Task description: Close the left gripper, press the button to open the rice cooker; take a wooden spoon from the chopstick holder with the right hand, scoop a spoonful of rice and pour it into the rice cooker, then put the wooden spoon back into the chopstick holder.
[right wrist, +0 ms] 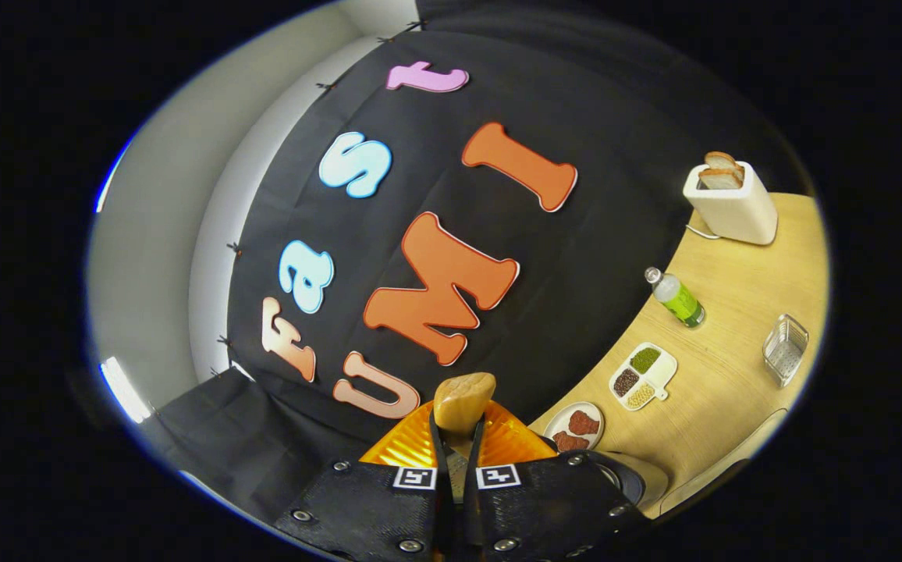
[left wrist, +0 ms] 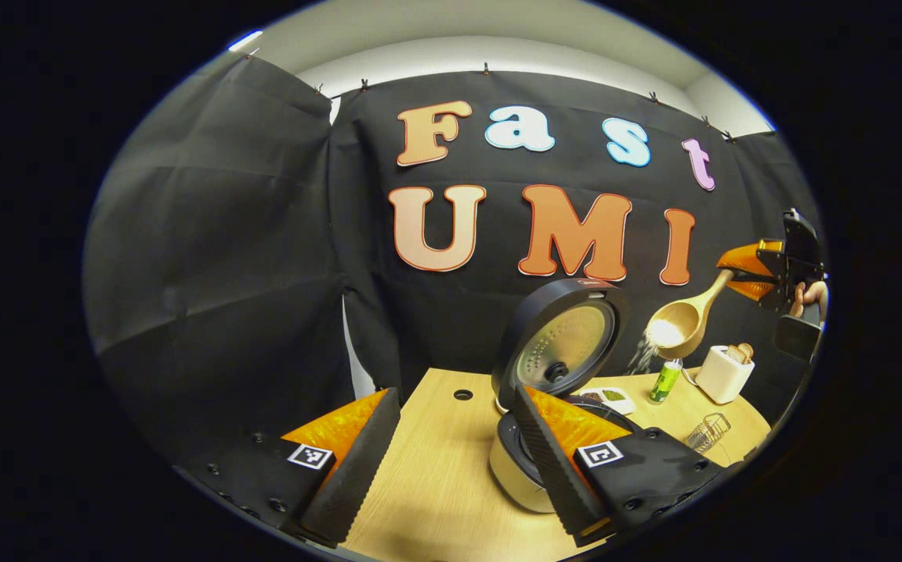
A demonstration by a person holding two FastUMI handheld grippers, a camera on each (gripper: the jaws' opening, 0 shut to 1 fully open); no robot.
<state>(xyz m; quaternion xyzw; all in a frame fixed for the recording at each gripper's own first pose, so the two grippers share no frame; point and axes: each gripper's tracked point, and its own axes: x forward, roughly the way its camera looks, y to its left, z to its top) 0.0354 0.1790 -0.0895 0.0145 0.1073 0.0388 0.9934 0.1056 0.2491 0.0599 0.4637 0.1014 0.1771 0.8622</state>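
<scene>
The rice cooker (left wrist: 515, 472) stands on the wooden table with its lid (left wrist: 564, 343) swung up. Above and to the right of it, the right gripper (left wrist: 736, 269) holds a wooden spoon (left wrist: 681, 324) tilted down, and white rice (left wrist: 642, 355) is spilling from the bowl toward the pot. In the right gripper view, the right gripper (right wrist: 457, 433) is shut on the spoon's handle end (right wrist: 463, 398). My left gripper (left wrist: 455, 394) hangs open just in front of the cooker, nothing between its fingers. The wire chopstick holder (left wrist: 707, 431) (right wrist: 785, 349) sits at the table's right.
A white toaster (left wrist: 724, 373) (right wrist: 732, 204) with bread, a green bottle (left wrist: 664, 381) (right wrist: 677, 298) and a divided tray (left wrist: 611, 400) (right wrist: 642, 376) of grains stand behind the cooker. A small plate (right wrist: 574, 428) lies near the tray. The table (left wrist: 435, 476) has a cable hole at its back.
</scene>
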